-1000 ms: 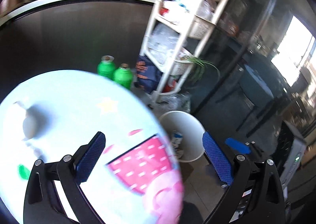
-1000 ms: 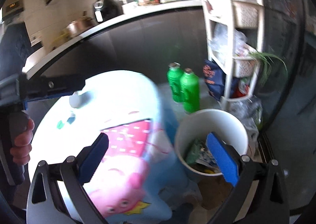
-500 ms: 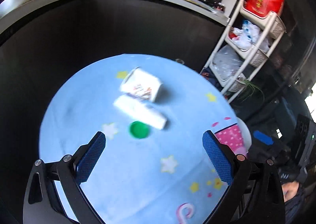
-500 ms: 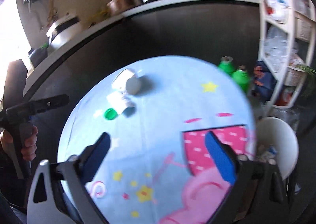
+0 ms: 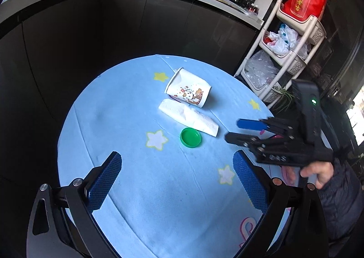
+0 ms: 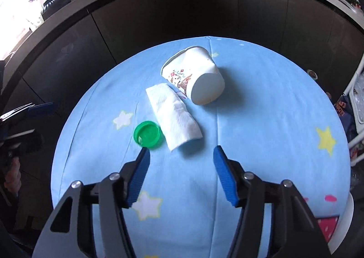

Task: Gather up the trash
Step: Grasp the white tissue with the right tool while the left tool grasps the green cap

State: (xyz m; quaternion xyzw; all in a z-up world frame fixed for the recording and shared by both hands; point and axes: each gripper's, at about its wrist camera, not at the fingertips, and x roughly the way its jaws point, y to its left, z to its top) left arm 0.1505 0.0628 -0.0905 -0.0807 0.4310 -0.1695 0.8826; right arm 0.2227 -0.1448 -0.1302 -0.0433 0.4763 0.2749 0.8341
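Three trash items lie grouped on the round table (image 6: 261, 135), which carries a light blue star-printed cloth: one paper cup (image 6: 195, 78), one folded white napkin (image 6: 174, 116) and one green bottle cap (image 6: 147, 135).

The paper cup lies on its side. In the right wrist view its long axis runs from upper left to lower right, with the closed base toward the camera and the open mouth toward the far edge of the table. The napkin lies just beside the cup, its long axis running roughly parallel, and its near corner points toward the right gripper (image 6: 180, 155). The bottle cap sits open side up, touching or almost touching the napkin's left edge.

The right gripper hovers near the napkin's near end, fingers spread wide and holding nothing; its left fingertip is just beside the cap.

The left gripper (image 5: 177, 164) is spread wide with nothing held, the cap ahead of it and the cup farthest.
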